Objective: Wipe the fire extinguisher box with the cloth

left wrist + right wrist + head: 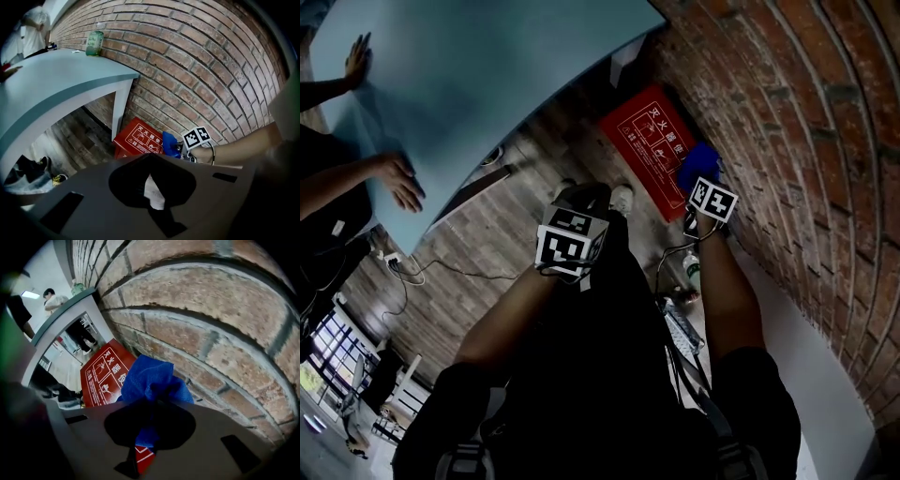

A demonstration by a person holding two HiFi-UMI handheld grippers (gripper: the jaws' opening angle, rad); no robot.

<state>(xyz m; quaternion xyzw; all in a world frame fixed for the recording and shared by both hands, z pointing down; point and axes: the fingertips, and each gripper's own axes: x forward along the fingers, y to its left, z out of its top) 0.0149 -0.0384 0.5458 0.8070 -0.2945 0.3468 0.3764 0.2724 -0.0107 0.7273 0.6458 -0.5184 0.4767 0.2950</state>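
The red fire extinguisher box [649, 139] with white print lies on the wooden floor against the brick wall. My right gripper [701, 187] hangs over its right end, next to the bricks, shut on a bunched blue cloth [697, 165]. In the right gripper view the cloth [149, 380] fills the space ahead of the jaws, and the box [102, 376] lies just beyond it. The left gripper view shows the box [139, 139] and the cloth [169, 143] from a distance. My left gripper [572, 239] is held back near my body; its grey housing hides the jaws.
A light blue table [469, 75] overhangs the floor at the left, with another person's hands [398, 180] on it. Its white leg [119, 110] stands beside the box. A green bottle [95, 43] is on the table. The brick wall [806, 122] runs along the right. Cables [412, 270] lie on the floor.
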